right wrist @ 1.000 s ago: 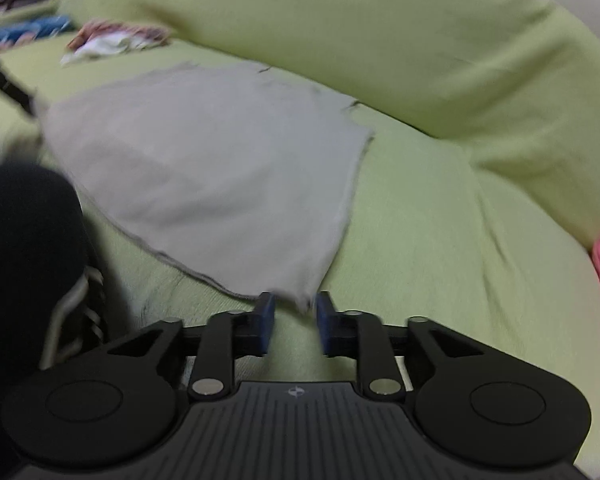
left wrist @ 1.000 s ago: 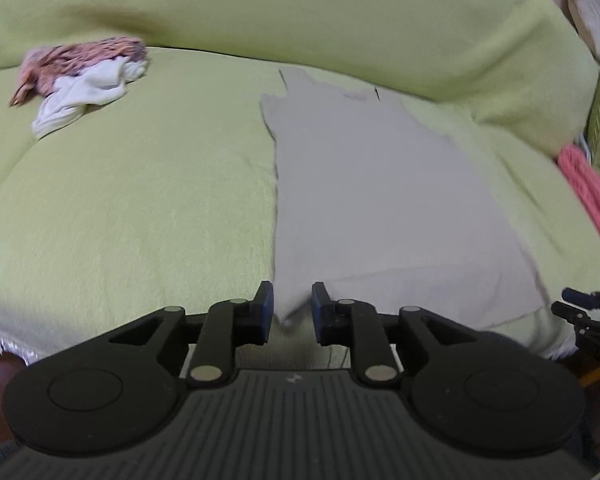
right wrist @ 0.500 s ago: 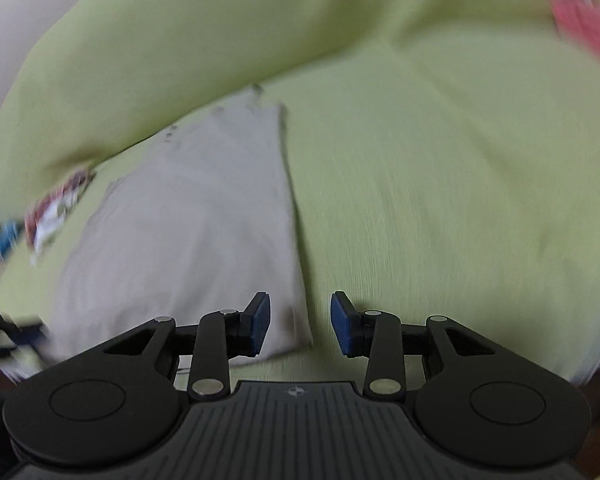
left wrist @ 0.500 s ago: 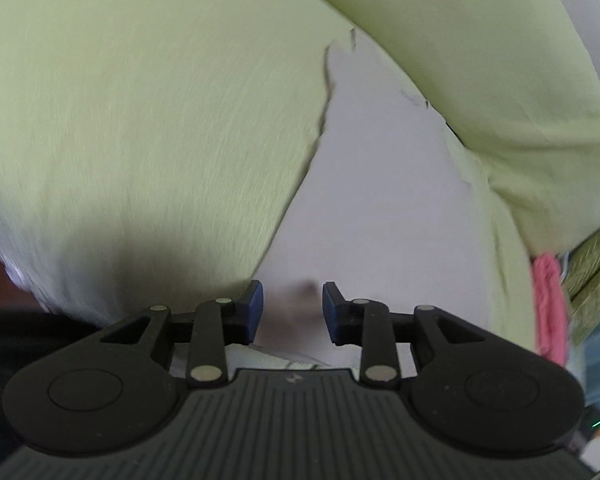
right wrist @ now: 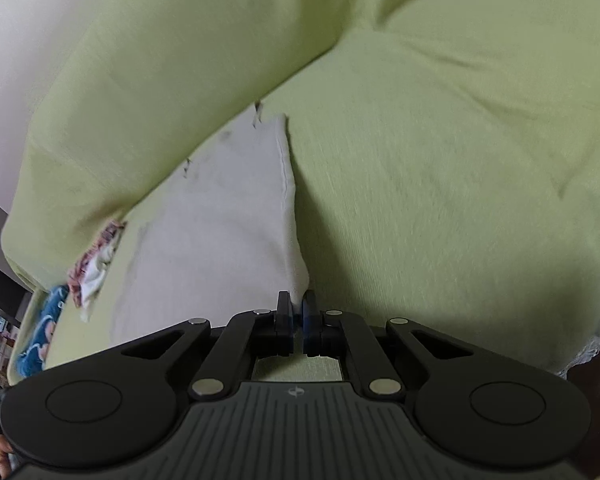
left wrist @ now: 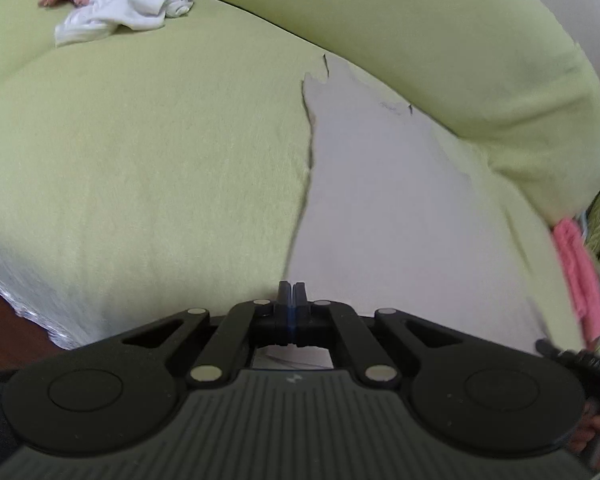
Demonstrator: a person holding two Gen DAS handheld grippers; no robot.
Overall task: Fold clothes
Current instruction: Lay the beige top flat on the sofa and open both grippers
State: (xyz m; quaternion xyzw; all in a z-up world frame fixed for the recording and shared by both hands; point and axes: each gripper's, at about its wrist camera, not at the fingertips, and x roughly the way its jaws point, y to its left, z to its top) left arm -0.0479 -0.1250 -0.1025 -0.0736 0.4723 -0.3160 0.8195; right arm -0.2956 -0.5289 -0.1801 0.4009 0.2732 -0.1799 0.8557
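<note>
Both the left gripper (left wrist: 292,289) and right gripper (right wrist: 296,300) are clamping their jaws on near corners of the grey garment (left wrist: 388,208), which is lying flat on the green-covered sofa (left wrist: 160,152).

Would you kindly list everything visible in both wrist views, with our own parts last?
garment: one, pale grey, flat on the sofa, near hem at both grippers
sofa cover: one, light green, over seat and backrest
clothes pile: one, pink and white, far left on the seat
pink cloth: one, right end of the seat
blue cloth: one, beyond the pile
left gripper: black, shut on the garment's hem corner
right gripper: black, shut on the other hem corner
</note>
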